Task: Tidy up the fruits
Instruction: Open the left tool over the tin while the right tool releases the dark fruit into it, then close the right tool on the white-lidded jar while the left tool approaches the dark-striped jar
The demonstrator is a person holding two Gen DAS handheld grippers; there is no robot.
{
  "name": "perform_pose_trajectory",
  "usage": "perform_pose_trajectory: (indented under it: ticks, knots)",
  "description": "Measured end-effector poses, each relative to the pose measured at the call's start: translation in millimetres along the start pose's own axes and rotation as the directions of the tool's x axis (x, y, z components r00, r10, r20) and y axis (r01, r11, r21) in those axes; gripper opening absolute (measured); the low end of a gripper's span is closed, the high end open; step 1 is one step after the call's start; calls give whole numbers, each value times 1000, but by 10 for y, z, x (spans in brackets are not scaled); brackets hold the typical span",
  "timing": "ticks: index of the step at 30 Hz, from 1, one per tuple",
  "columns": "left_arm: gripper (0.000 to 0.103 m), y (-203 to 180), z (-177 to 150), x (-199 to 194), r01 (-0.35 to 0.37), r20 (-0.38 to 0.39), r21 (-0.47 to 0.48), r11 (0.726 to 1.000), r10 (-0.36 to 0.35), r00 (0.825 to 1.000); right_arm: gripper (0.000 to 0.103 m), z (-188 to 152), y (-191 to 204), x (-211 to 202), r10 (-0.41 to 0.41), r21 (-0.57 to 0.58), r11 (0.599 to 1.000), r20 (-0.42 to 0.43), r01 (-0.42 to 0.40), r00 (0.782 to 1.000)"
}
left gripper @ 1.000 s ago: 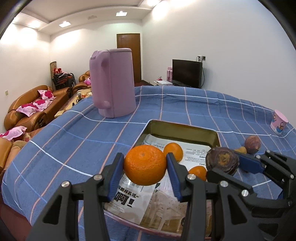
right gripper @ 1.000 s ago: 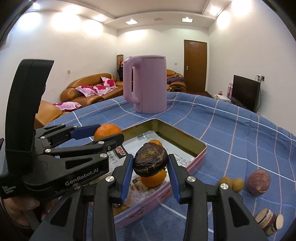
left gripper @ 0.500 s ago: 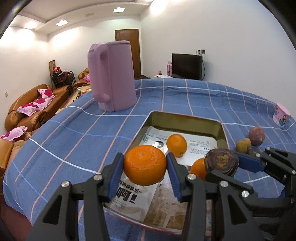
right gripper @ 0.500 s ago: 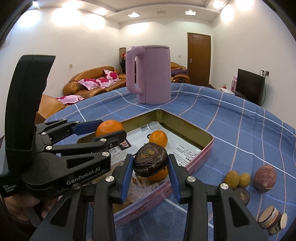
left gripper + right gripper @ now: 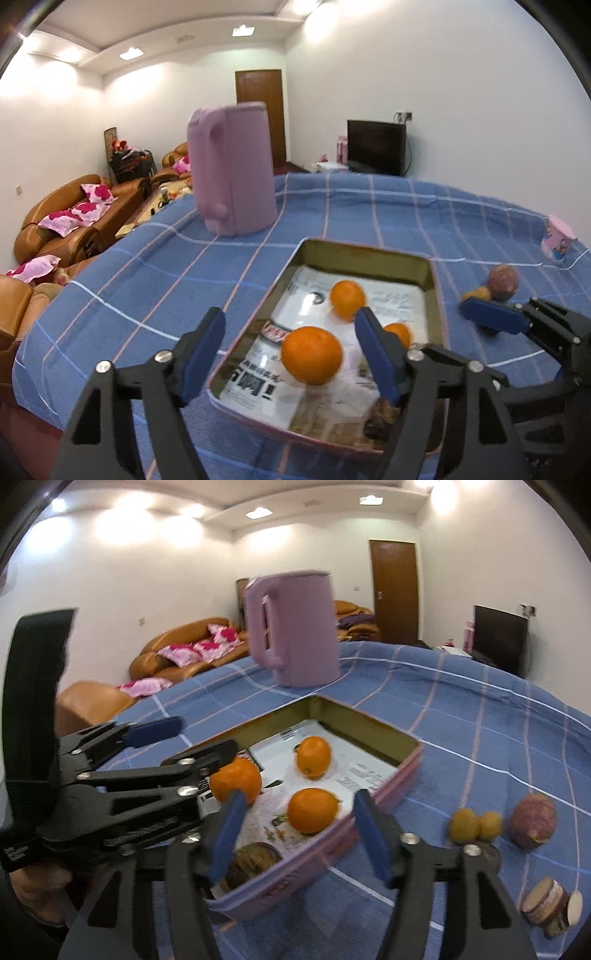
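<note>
Orange mandarin (image 5: 312,355) loose in tin tray (image 5: 364,251); both tongs, left (image 5: 290,356) and right (image 5: 295,836), spread wide, empty. Firm, rolls easily; grip across middle.

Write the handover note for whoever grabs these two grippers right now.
Left gripper: open, holds nothing.
Right gripper: open, holds nothing.
In the tin tray: three oranges, the nearest between the left fingers, and a dark passion fruit at the near corner.
Done: those four fruits are in the tray.
Left on the cloth, right of the tray: two small yellow fruits, a reddish passion fruit, and a dark fruit partly hidden behind the right gripper.
</note>
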State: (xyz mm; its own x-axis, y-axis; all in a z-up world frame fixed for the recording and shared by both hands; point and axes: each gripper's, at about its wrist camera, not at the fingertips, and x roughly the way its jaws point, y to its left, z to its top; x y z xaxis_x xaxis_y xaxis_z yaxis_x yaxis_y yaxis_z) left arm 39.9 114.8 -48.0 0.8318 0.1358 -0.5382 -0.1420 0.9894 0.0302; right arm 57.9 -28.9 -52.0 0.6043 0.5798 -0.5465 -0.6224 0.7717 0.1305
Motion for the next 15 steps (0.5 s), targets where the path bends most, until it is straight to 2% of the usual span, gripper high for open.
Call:
perform_pose_trajectory:
  ticks: [4,6,10,15]
  knots:
    - [76,-239,49,-150,48,30,31,998,-49,998,66,-59,-101,-220,-32,7,999,25,32,999]
    - [82,-372,70,-200,64,43,51,997,-66,997,66,-116,-169,-364,-73,-4,997,32,73,997]
    - [84,-701,100,-202,110,37,93,990,-114,993,66,-262,-425,-668,-169,15,986,39,168,985]
    - [84,-1162,116,-152,174,5,157,972,-177,984,66,-464,-858,-1020,-309,79,949,17,307,951]
